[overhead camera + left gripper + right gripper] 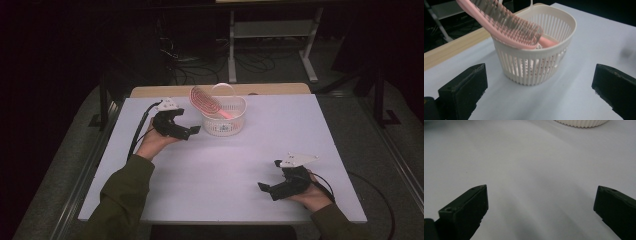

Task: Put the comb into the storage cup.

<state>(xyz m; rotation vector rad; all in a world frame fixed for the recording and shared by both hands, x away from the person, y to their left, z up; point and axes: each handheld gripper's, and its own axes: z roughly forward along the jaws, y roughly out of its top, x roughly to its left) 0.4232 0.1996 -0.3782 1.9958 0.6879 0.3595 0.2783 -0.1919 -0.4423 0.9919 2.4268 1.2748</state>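
Observation:
A cream slotted basket stands at the back middle of the white table. A pink hairbrush leans in it, its head sticking out over the left rim and its handle down inside. My left gripper is open just left of the basket, jaws pointing at it, nothing between them. My right gripper is open near the front right of the table, low over bare surface. The basket's bottom edge peeks in at the top of the right gripper view.
A wooden strip runs along the table's far edge. Beyond it the floor is dark, with cables and a metal frame. Black cables trail from both grippers.

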